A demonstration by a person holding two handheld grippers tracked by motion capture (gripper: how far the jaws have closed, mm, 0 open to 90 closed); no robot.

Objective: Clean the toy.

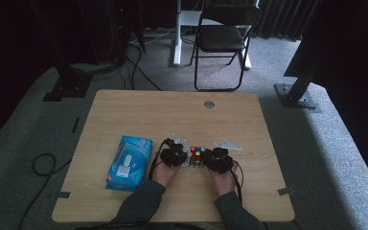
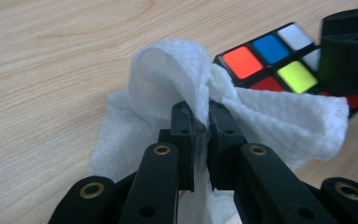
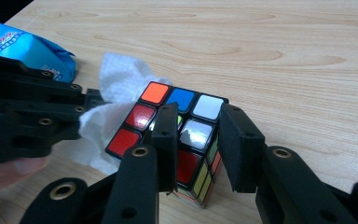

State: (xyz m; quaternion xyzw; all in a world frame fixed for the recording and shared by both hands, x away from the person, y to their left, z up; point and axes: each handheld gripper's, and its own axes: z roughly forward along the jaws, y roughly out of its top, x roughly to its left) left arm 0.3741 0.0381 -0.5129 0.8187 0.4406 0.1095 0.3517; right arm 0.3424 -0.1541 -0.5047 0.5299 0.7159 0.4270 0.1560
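we see left gripper (image 2: pixel 200 122) clamped on white wipe (image 2: pixel 168 70), wipe pressed against side of puzzle cube (image 3: pixel 177 135). right gripper (image 3: pixel 200 140) clamped on cube, cube on table (image 1: pixel 172 110) between both hands. blue wipe pack (image 1: pixel 129 162) lies just left of left gripper.

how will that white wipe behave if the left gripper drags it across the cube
Probably floppy: the white wipe bunches and folds where the left gripper pinches it. It looks light, so it should trail and drape over the cube without pushing it much, especially since the right gripper seems to steady the cube.
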